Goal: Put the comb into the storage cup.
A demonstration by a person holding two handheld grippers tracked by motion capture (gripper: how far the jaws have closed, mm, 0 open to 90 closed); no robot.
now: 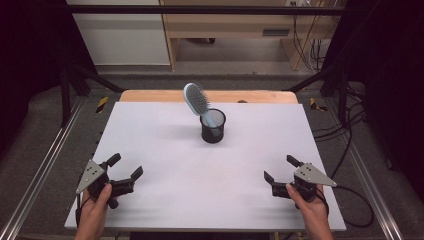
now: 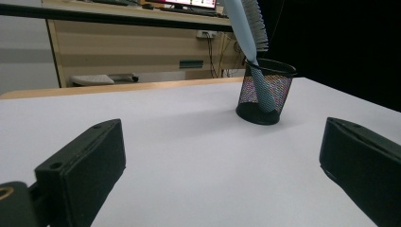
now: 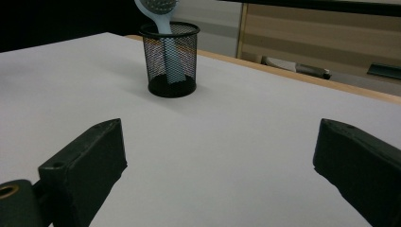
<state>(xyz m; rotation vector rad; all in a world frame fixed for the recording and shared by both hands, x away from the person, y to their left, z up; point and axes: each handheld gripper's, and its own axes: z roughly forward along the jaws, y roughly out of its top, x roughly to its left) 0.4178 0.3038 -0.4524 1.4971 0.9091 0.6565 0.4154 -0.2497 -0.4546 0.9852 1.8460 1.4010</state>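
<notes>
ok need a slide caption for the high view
Light blue hairbrush stands handle-down in a black mesh cup on the white table, left gripper and right gripper open at the near edge.

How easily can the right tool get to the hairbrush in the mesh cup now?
Probably easily: the right tool is open, and bare table lies between it and the hairbrush leaning out of the mesh cup.

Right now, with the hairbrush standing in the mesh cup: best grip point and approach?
Probably grip the hairbrush at the bare neck just above the mesh cup rim, coming from above. Its handle sits inside the cup, and the head leans up and away toward the far left, bristles on one face.
</notes>
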